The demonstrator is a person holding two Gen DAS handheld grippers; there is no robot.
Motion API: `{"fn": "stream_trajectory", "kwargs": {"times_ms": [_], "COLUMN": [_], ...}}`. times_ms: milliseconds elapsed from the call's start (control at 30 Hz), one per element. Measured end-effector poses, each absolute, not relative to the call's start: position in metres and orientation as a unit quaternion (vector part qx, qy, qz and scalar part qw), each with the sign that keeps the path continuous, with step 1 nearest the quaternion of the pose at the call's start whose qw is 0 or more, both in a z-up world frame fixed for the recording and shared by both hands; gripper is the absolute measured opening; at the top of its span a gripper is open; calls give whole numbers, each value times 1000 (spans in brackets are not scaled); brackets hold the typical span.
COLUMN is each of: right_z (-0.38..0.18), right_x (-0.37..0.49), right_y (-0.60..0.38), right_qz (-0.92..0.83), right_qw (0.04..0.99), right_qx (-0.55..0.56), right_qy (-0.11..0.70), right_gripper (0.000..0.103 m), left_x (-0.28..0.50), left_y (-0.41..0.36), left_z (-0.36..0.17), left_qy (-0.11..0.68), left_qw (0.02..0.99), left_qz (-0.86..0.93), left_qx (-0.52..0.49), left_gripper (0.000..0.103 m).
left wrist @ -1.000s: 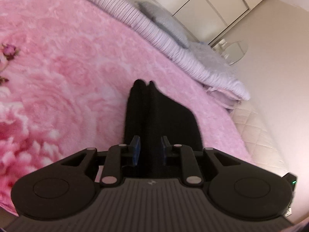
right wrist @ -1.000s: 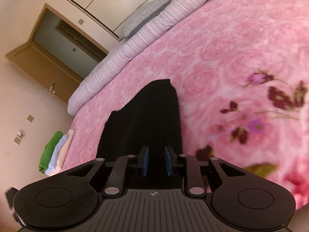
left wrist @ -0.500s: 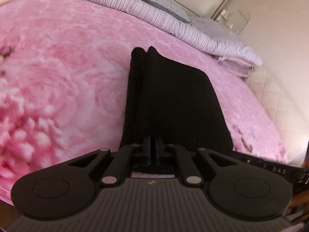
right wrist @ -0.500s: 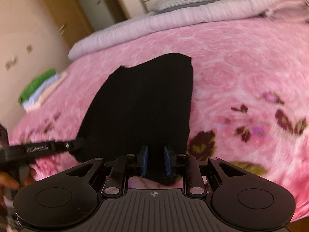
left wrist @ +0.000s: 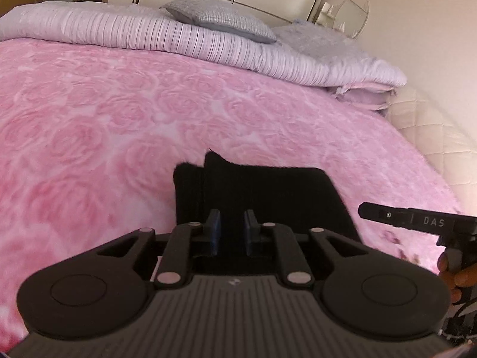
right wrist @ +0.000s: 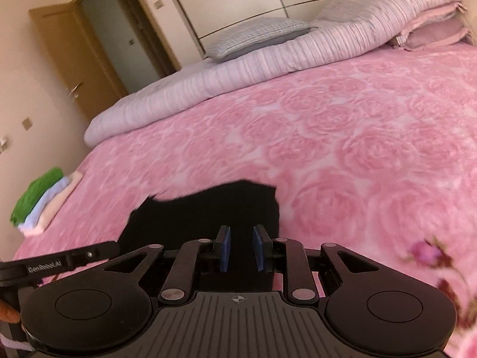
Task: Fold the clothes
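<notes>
A folded black garment (left wrist: pixel 262 194) lies flat on the pink rose-patterned blanket (left wrist: pixel 104 125). In the left wrist view my left gripper (left wrist: pixel 232 230) is open, its blue pads parted just above the garment's near edge. In the right wrist view the same garment (right wrist: pixel 208 214) lies ahead of my right gripper (right wrist: pixel 241 246), which is open with nothing between its pads. The right gripper also shows at the right edge of the left wrist view (left wrist: pixel 417 220). The left gripper's side shows at the lower left of the right wrist view (right wrist: pixel 59 261).
A rolled lilac duvet (left wrist: pixel 149 34) and a grey pillow (left wrist: pixel 220 18) lie along the far side of the bed. A stack of folded clothes (right wrist: pixel 38 201), green on top, sits at the bed's left edge. A wooden door (right wrist: pixel 74 56) and wardrobe stand behind.
My left gripper was shut on the garment half a second ago and has opened. Both grippers have pulled back and tilted up, so the garment lies lower in both views.
</notes>
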State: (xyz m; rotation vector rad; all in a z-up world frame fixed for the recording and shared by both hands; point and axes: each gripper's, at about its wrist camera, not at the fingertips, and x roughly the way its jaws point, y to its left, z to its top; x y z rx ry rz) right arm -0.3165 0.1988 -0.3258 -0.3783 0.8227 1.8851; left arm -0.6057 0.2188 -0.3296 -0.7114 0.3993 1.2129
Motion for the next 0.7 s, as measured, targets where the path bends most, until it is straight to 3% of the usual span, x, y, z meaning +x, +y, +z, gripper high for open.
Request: {"fn": "stream_trajectory", "kwargs": {"times_ms": [333,700], "right_z": [-350,-324], "right_x": [-334,-309], "right_y": [237,148], "right_qz": [784,777], "right_qw": [493,488], "right_qx": [-190,-168], "right_qy": [326,360], "right_gripper": [22,22], "left_x": [-606,-601], "left_y": [237,154], "left_z": [-354,-319], "left_qy": [188,223], "left_qw": [728,687], "left_qz": [572,597], "left_qx": [-329,-348], "left_gripper": [5,14]}}
